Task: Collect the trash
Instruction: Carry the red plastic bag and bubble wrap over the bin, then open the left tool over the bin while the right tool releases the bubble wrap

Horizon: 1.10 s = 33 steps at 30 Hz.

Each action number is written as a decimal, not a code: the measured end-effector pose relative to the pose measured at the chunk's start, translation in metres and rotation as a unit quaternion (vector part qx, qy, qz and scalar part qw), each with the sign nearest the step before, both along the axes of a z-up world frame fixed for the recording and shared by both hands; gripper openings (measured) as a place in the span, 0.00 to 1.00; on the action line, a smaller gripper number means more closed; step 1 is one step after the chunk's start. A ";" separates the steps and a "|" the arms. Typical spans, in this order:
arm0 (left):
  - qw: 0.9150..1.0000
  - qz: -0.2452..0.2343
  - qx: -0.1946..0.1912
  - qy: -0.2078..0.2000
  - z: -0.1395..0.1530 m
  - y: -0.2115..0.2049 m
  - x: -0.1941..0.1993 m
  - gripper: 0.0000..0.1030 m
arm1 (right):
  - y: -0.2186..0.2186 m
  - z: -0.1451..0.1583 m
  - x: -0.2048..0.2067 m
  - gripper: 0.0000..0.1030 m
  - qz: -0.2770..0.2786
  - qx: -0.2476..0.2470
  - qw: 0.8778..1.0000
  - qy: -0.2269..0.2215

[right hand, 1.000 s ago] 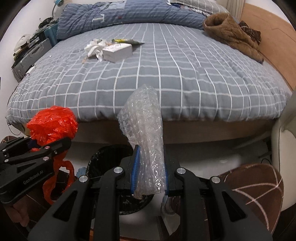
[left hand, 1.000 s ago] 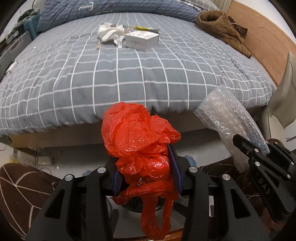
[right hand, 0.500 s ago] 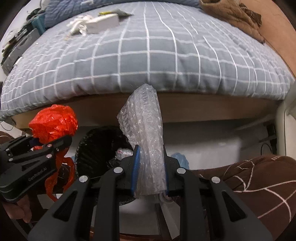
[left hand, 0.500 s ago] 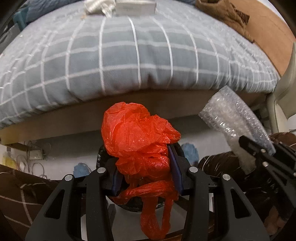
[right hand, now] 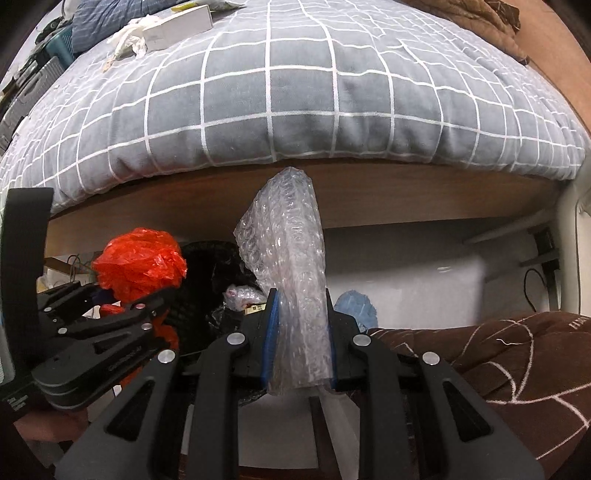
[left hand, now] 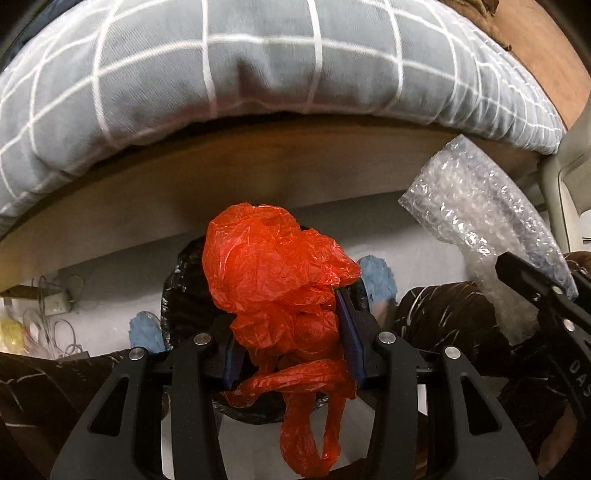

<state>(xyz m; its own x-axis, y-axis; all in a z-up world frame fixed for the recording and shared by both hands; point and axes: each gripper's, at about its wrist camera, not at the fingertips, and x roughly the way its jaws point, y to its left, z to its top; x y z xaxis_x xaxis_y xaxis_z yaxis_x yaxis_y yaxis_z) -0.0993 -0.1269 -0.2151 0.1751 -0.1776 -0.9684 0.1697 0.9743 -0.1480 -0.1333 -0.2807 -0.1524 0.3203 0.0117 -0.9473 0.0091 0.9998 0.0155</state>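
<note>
red bag (left hand: 273, 280), grey white-checked duvet (right hand: 295, 92), black bin (right hand: 207, 277)

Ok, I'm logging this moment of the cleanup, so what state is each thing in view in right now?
left gripper: shut on the red plastic bag.
red plastic bag: crumpled, held above the bin.
right gripper: shut on the bubble wrap.
bubble wrap: rolled, upright between the fingers.
trash bin: open, black liner, trash already inside.
white box: closed, lying on the bed.
crumpled tissue: lying on the bed beside the box.

Bin (right hand: 207, 291) on the floor before the bed (right hand: 295, 92), rug (right hand: 517, 362) to its right, box (right hand: 177, 24) on the bed.
</note>
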 end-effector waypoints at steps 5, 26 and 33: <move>1.000 -0.005 0.010 0.002 -0.008 -0.003 0.002 0.51 | 0.000 -0.005 0.005 0.20 -0.001 0.006 1.000 0.009; 0.996 0.060 0.040 -0.053 0.045 0.077 -0.017 0.94 | 0.082 -0.011 0.016 0.20 0.065 0.008 0.998 0.004; 0.993 0.096 0.039 -0.064 0.054 0.111 -0.027 0.94 | 0.118 -0.021 0.014 0.20 0.089 0.019 0.996 0.020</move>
